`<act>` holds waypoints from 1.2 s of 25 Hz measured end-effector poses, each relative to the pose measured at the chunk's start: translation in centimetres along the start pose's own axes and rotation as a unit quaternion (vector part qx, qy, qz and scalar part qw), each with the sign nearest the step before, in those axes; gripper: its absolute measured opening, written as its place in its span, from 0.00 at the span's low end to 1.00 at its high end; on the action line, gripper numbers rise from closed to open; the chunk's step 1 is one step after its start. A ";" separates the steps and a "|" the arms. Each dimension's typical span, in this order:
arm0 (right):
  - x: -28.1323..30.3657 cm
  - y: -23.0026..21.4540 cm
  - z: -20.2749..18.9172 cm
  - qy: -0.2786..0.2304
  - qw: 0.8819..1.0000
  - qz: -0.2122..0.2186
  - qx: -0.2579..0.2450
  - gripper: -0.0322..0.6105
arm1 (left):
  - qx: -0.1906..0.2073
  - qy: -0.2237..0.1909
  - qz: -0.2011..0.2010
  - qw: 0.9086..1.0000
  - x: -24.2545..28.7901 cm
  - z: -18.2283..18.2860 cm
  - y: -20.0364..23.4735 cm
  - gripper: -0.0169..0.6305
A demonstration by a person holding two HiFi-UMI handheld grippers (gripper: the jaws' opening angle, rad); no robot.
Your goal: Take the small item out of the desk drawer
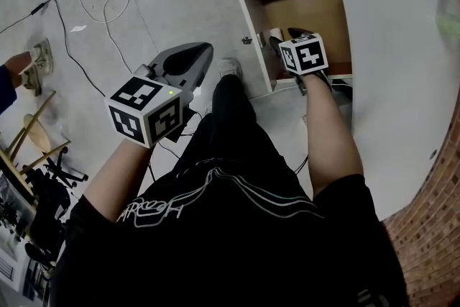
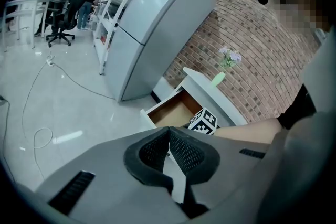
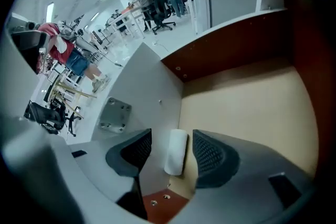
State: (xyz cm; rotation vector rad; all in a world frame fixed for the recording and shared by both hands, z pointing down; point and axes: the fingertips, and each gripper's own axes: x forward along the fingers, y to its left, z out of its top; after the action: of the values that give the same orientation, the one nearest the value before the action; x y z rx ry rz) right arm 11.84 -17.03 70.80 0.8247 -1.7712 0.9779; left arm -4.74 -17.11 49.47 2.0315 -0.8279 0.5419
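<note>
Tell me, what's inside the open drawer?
A small white roll lies on the drawer floor by its side wall, between the right gripper's open jaws. The rest of the visible floor is bare; the part under the gripper is covered.

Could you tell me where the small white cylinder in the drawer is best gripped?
Probably across its middle, from above: the small white cylinder lies flat along the grey drawer wall, and the open right tool straddles its curved sides.

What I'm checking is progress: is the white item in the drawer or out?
In: the white item lies on the drawer floor; the right gripper straddles it, jaws open.
</note>
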 end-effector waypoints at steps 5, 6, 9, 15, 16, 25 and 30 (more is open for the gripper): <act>2.6 -1.2 -0.9 0.060 0.998 0.013 -0.009 0.41 | -0.015 0.002 0.004 1.000 0.1 -0.1 1.5 0.06; 2.8 -1.3 -1.2 0.068 0.998 0.016 -0.009 0.41 | -0.017 0.002 0.005 1.000 0.1 -0.1 1.7 0.06; 3.4 -1.5 -1.6 0.081 0.997 0.014 -0.005 0.41 | -0.021 0.002 0.005 1.000 0.3 -0.3 2.0 0.06; 4.0 -2.0 -2.4 0.106 0.994 -0.003 -0.027 0.41 | -0.044 0.007 -0.003 0.999 0.5 -1.2 2.4 0.06; 4.0 -2.0 -2.3 0.112 0.993 -0.006 -0.036 0.41 | -0.045 0.007 -0.003 0.999 0.5 -1.2 2.5 0.06; 4.8 -1.3 -2.6 0.123 0.992 0.008 0.001 0.27 | -0.048 0.001 -0.009 0.999 0.4 -1.0 2.8 0.06; 4.5 -1.2 -2.5 0.123 0.992 0.007 0.004 0.25 | -0.047 -0.002 -0.007 0.999 -0.2 -1.1 3.0 0.06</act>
State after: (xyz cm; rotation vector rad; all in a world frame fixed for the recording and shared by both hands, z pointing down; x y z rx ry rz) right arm 12.30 -15.91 75.92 0.6665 -1.5652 1.0487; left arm -7.13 -17.31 51.54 1.9507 -0.8262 0.4831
